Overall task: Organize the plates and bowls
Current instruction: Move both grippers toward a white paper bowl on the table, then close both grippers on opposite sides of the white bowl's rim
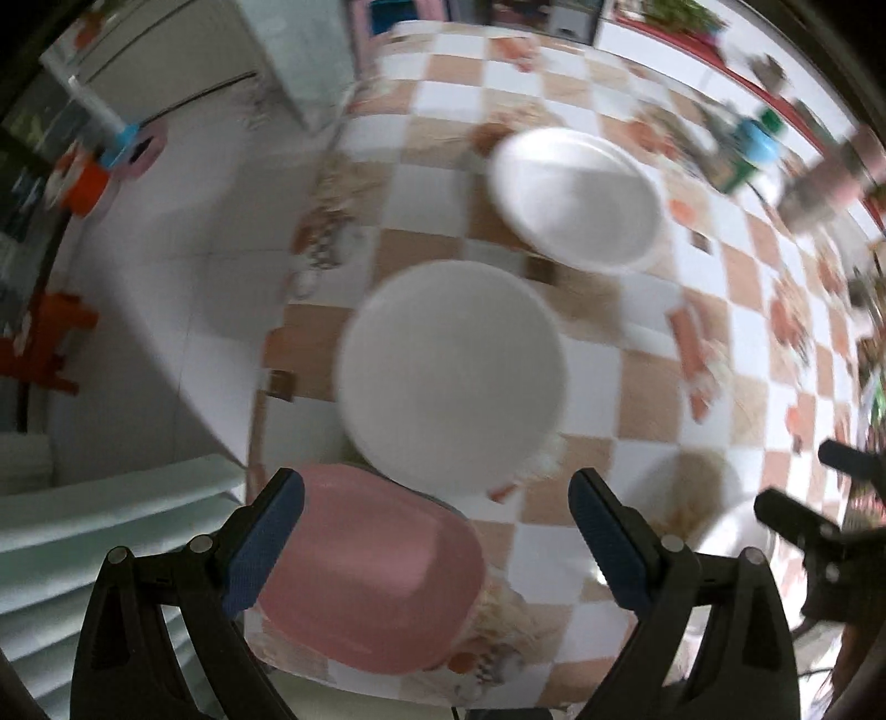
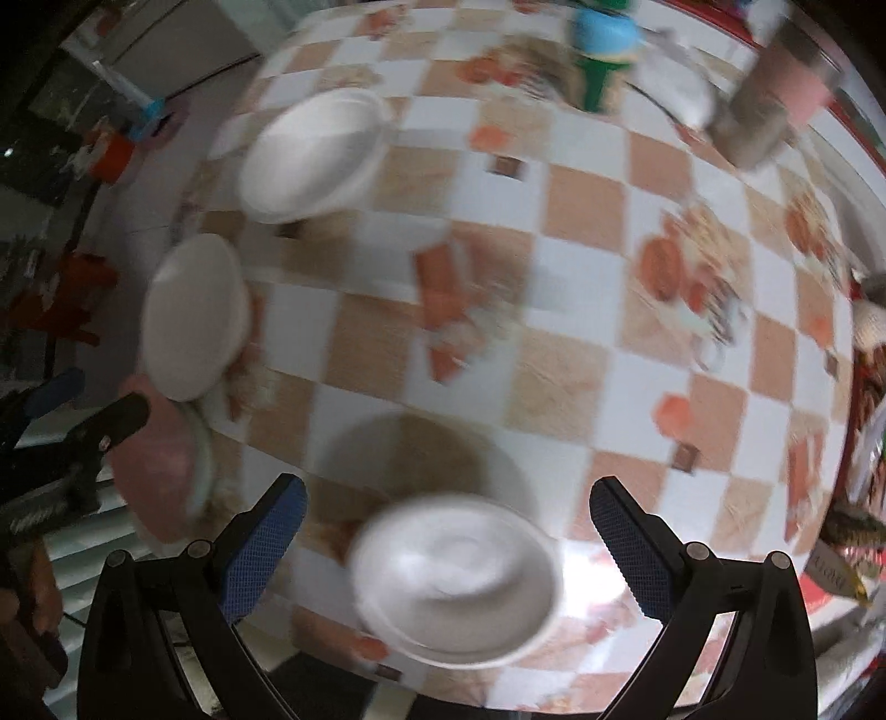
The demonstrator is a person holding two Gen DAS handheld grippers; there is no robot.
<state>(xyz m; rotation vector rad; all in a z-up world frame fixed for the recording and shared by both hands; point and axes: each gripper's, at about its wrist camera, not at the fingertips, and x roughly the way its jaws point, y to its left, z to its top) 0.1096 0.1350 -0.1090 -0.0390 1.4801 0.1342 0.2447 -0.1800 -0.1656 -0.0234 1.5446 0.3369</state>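
Observation:
In the left wrist view a pink bowl (image 1: 371, 570) lies on the checkered table just ahead of my open, empty left gripper (image 1: 437, 531). A white bowl (image 1: 451, 371) sits beyond it and a white plate (image 1: 576, 199) farther back. In the right wrist view a white bowl (image 2: 454, 576) sits between the fingers of my open right gripper (image 2: 448, 548), untouched. The far white plate (image 2: 315, 155), the other white bowl (image 2: 194, 315) and the pink bowl (image 2: 160, 465) show at the left. The right gripper also shows at the right edge of the left wrist view (image 1: 803, 498).
The checkered tablecloth (image 2: 554, 277) covers the table. A blue-capped green bottle (image 2: 601, 50) and a grey jar (image 2: 769, 111) stand at the far side. The table's left edge (image 1: 260, 410) drops to a white floor with orange stools (image 1: 50, 338). Both views are blurred.

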